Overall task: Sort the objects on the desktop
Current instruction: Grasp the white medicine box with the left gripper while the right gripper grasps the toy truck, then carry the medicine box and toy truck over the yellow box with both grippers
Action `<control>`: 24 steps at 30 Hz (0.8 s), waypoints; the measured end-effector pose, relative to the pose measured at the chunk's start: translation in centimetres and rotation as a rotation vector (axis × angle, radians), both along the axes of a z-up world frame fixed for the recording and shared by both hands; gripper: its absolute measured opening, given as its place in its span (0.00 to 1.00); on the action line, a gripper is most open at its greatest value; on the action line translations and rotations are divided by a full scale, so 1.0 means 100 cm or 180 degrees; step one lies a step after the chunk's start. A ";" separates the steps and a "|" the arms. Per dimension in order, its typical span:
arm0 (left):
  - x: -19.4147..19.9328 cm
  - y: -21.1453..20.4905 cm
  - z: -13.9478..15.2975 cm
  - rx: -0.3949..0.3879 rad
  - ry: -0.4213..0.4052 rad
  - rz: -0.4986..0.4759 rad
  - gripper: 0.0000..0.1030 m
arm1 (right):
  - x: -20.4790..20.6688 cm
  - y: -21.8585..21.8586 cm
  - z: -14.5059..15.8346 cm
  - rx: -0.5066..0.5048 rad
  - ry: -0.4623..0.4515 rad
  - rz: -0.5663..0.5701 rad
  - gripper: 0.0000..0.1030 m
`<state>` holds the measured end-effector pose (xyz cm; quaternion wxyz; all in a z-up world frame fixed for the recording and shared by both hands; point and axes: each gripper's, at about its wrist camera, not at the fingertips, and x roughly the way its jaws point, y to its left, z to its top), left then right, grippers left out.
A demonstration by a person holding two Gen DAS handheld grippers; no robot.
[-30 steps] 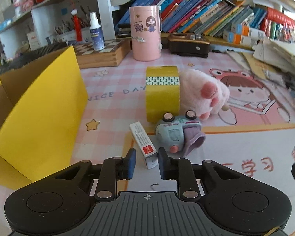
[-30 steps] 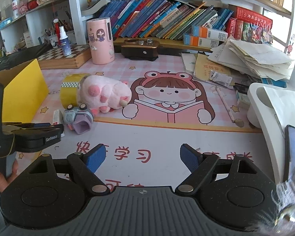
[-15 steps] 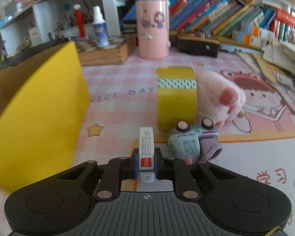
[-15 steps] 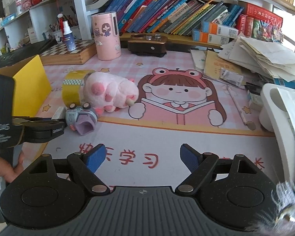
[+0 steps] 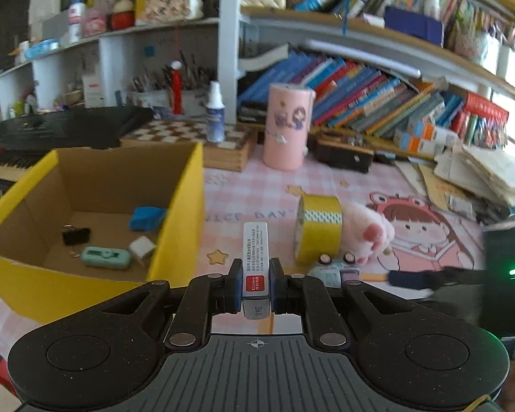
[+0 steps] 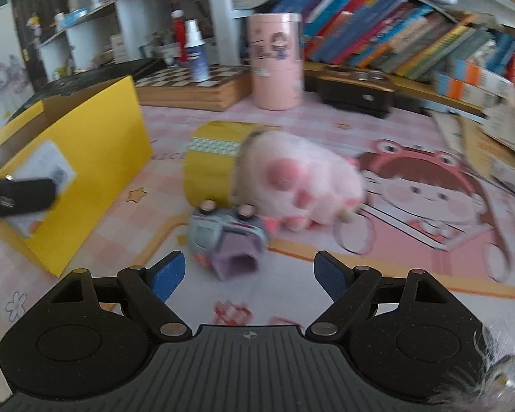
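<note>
My left gripper [image 5: 255, 285] is shut on a small white box with a red label [image 5: 255, 261], held in the air beside the open yellow cardboard box [image 5: 185, 206]. That box holds a blue item [image 5: 147, 218], a teal case [image 5: 105, 257], a black clip and a white cube. My right gripper [image 6: 247, 273] is open and empty, low over the mat just before the small grey-purple toy car [image 6: 225, 237]. Behind the car lie the yellow tape roll [image 6: 207, 161] and the pink plush paw [image 6: 298, 180]. The yellow box also shows in the right wrist view [image 6: 96, 158].
A pink cylinder [image 5: 287, 127], a spray bottle [image 5: 215, 116] on a wooden chessboard box [image 5: 230, 151] and a dark case [image 5: 343, 152] stand at the back under shelves of books. Stacked papers [image 5: 480, 171] lie at the right.
My left gripper closed on the white box, lifted it off the mat and swung left toward the yellow box. My right gripper moved forward and left toward the toy car.
</note>
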<state>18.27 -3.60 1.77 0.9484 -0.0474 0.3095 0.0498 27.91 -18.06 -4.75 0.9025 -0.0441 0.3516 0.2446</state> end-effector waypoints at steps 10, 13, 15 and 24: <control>-0.018 0.010 0.002 -0.0147 0.0080 0.0096 0.13 | 0.015 0.025 -0.016 -0.0142 -0.0143 0.0082 0.64; -0.020 0.008 0.002 -0.0160 0.0067 0.0048 0.13 | 0.016 0.023 -0.016 -0.0080 -0.0153 0.0063 0.59; -0.020 0.005 0.002 -0.0171 0.0056 0.0012 0.13 | 0.013 0.017 -0.012 -0.0042 -0.0152 0.0041 0.59; -0.023 -0.005 0.003 -0.0252 0.0033 -0.0195 0.13 | -0.020 -0.028 0.028 0.0022 -0.0147 -0.0097 0.59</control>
